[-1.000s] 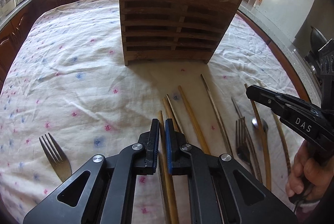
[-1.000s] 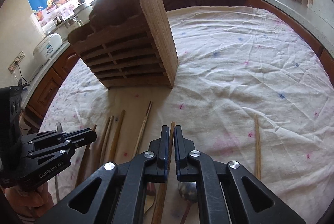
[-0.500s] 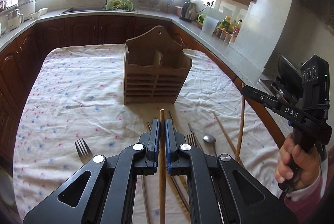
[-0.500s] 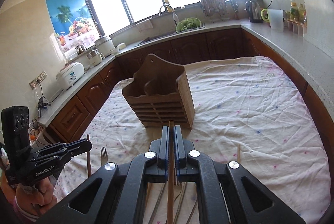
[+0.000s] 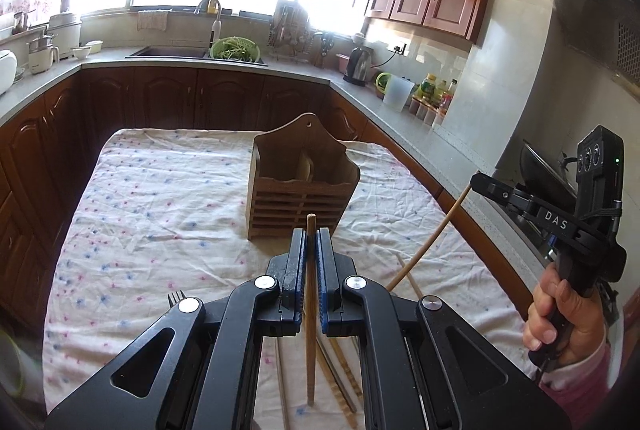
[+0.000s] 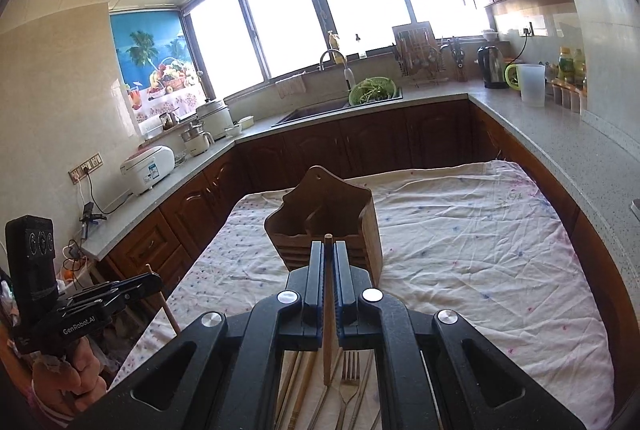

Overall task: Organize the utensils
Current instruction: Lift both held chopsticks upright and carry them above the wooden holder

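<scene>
Bright daylight floods wide windows above a sink, while dark wooden cabinets under grey countertops ring a table draped in a speckled white cloth.

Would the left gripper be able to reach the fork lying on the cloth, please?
Probably not yet: the left gripper is shut on a chopstick and raised above the cloth. The fork lies unobstructed, but the chopstick must go first.

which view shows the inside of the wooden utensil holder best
The left wrist view: the wooden utensil holder shows its open top and inner divider. In the right wrist view, the holder is partly hidden behind the right gripper.
</scene>
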A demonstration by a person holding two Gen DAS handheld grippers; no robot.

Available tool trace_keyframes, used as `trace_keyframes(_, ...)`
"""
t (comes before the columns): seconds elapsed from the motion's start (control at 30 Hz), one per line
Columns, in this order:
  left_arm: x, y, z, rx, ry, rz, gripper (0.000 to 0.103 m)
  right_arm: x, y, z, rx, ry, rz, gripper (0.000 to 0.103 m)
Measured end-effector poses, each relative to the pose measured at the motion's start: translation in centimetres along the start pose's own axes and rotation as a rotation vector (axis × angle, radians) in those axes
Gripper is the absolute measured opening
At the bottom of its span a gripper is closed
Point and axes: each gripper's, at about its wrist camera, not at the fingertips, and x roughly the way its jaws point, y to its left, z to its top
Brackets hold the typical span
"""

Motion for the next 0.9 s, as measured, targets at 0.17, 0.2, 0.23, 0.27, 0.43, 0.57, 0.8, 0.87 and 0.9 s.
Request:
trace_keyframes(0.17, -0.6, 0.0, 0.6, 0.0, -0.038, 0.0, 0.004, -0.2, -0.1, 0.5, -0.002, -0.017, 0.0, 0.004)
trace_keyframes(0.2, -0.7, 0.1, 0.8, -0.001, -0.047, 0.001, 0.004, -0.2, -0.1, 0.7, -0.002, -0.021, 0.001, 0.004)
trace_keyframes(0.23, -0.7, 0.1, 1.0, -0.002, -0.054, 0.0, 0.004, -0.2, -0.1, 0.8, -0.004, -0.025, 0.002, 0.004)
trace_keyframes(0.27, -0.8, 0.2, 1.3, -0.003, -0.062, 0.0, 0.004, -0.2, -0.1, 1.0, -0.005, -0.029, 0.002, 0.004)
trace_keyframes(0.43, -1.1, 0.5, 3.0, -0.009, -0.116, 0.005, 0.004, -0.2, 0.0, 2.4, -0.015, -0.057, 0.003, 0.004)
trace_keyframes(0.57, -1.1, 0.9, 4.9, -0.014, -0.163, 0.009, 0.004, -0.2, 0.1, 4.2, -0.024, -0.093, -0.001, 0.004)
trace_keyframes(0.8, -0.8, 1.5, 9.1, -0.003, -0.265, 0.017, 0.004, 0.3, -0.6, 8.2, -0.002, -0.163, 0.007, 0.004)
trace_keyframes(0.87, -0.5, 1.7, 10.5, 0.003, -0.292, 0.023, 0.004, 0.5, -0.7, 9.4, -0.001, -0.186, 0.003, 0.004)
trace_keyframes(0.9, -0.3, 1.8, 11.2, 0.004, -0.305, 0.023, 0.004, 0.7, -0.8, 10.0, 0.0, -0.197, 0.003, 0.004)
